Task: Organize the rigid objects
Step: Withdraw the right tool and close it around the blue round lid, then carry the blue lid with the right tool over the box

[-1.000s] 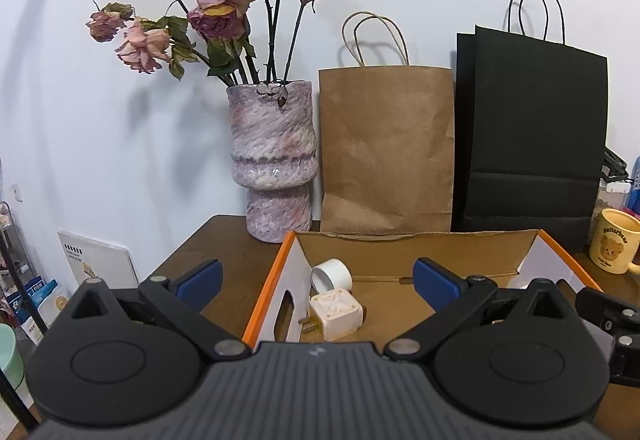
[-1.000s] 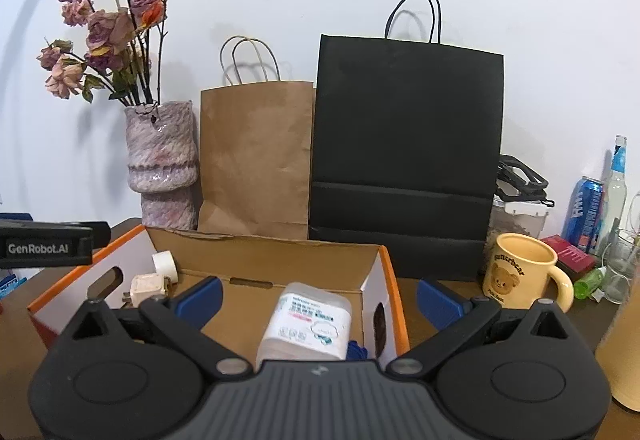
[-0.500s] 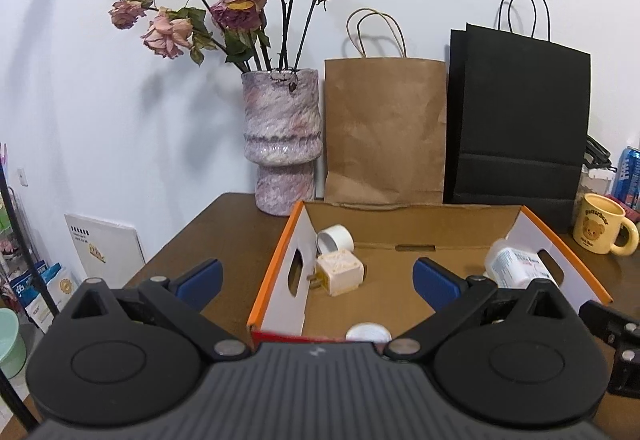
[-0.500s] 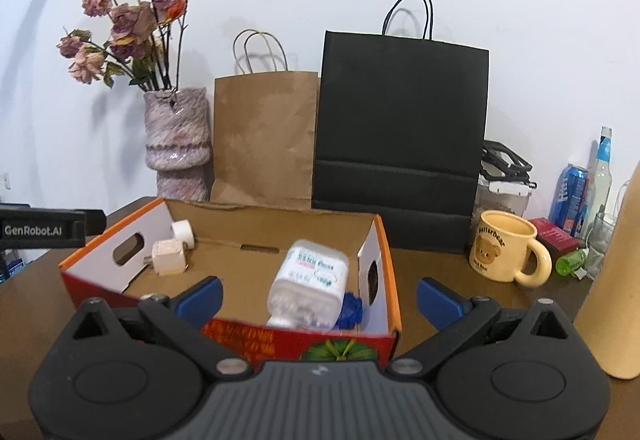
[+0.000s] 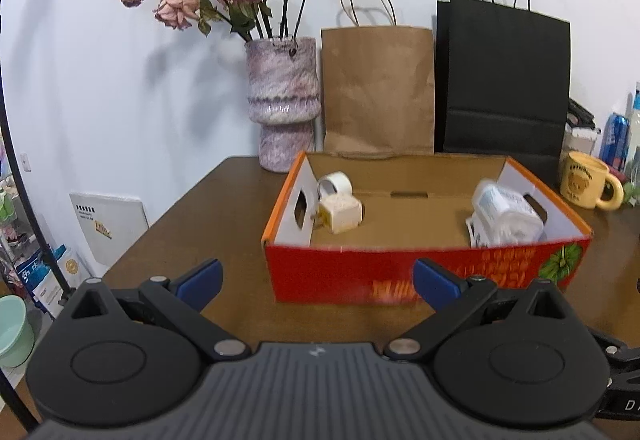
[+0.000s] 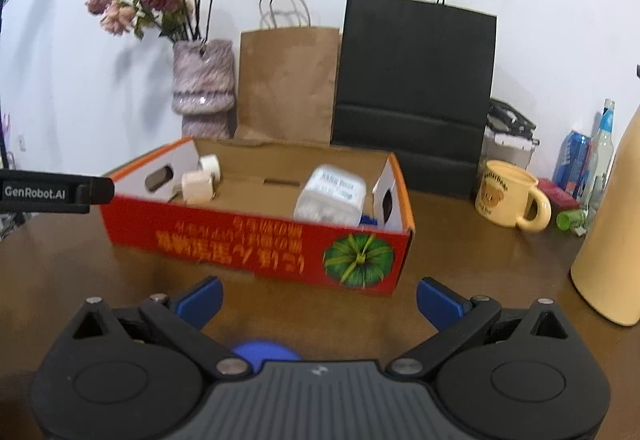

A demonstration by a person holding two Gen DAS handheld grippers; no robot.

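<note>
Both tongs hang spread and empty over the tabletop (image 6: 460, 240), short of the red box (image 6: 256, 240). The left tongs (image 5: 316, 280) face its long front wall; the right tongs (image 6: 320, 298) sit nearer the pumpkin end. Inside, a white plug (image 5: 340, 214) and tape roll (image 5: 334, 182) crowd the left corner, a plastic container (image 5: 506, 218) the right. A blue disc (image 6: 262, 352) lies just under the right tongs, probably next. The box middle is free.

Bare desk (image 5: 224, 224) lies open at lower left of the left wrist frame. The red cardboard box (image 5: 400, 272) blocks the centre; its middle floor is free between the white plug adapter (image 5: 340, 214) and the plastic bottle (image 5: 504, 218).
</note>
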